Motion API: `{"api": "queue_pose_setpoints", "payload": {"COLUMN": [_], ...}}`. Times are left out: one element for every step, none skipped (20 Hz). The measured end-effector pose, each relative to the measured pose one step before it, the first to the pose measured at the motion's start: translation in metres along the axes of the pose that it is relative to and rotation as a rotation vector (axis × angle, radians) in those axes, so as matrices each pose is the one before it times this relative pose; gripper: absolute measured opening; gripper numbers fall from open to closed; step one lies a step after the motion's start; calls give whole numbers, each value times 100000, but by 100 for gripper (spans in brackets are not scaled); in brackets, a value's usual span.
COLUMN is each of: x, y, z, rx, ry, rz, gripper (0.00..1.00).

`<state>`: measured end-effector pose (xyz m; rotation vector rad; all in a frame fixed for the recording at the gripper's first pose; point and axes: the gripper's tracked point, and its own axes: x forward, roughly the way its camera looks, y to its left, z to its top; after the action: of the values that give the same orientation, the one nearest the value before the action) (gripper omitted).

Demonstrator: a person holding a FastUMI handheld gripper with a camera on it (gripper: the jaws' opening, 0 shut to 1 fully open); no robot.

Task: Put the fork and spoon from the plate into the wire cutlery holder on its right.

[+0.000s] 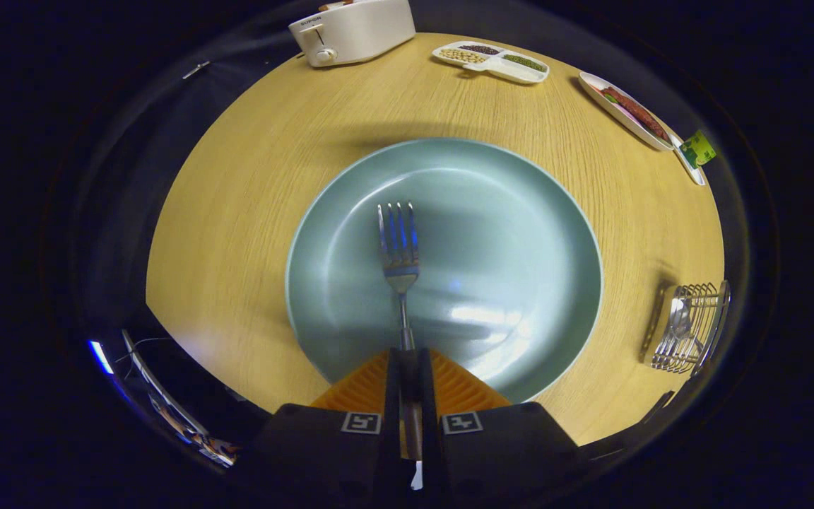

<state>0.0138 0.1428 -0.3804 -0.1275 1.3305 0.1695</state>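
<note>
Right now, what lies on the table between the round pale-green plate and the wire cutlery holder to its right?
Only bare wooden tabletop, in the gripper view, between the round pale-green plate and the wire cutlery holder. The gripper is shut on the metal fork.

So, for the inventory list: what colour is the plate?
Pale blue-green, plain; the gripper view shows the plate best.

fork (400, 263) handle end hidden btwn gripper (407, 360) fingers (clamped) | wire cutlery holder (687, 326) contents right of plate (520, 212): too small to tell

gripper (407, 360) fingers clamp fork (400, 268) handle — over plate (555, 233); spoon (677, 318) in cutlery holder (704, 332)
</note>
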Motion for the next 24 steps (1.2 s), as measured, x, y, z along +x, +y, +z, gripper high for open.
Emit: {"api": "queue_pose_setpoints", "payload": {"x": [257,250,-167,-81,-326,-220,-287,-492,-548,-671,-896,-1039,-1049,-1222,-985,-1207,-1261,-1314,-1105,-1067,-1016,-1724,-1207,-1370], "y": [31,168,179,-49,-6,-22,54,-41,-11,50,-90,-362,-356,-469,-343,-303,-403,-664,-794,-843,-872,-902,-632,-822], "z": [-133,128,-27,147,309,-156,22,72,10,-28,147,0,105,-12,-96,-215,-379,-196,-217,-151,-282,-225,-396,-461], "rx": [-33,-508,-937,-906,1020,192,547,1,220,46,-668,-1735,-1905,-1543,-738,-592,-933,-1436,-1658,-1174,-734,-109,-324,-839], "ry": [912,1084,779,-531,-2663,374,-338,-94,272,265,-443,-371,-813,-942,-548,-70,-41,-382,-262,-110,82,293,458,808], "rz": [1092,2156,2852,2143,2420,1946,1895,1211,1344,1801,1137,358,743,860,1157,1418,844,53,-331,-310,-38,189,363,65], "gripper": [16,16,13,11,9,6,6,6,6,6,6,6,6,6,6,6,6,6,6,6,6,6,6,6]}}
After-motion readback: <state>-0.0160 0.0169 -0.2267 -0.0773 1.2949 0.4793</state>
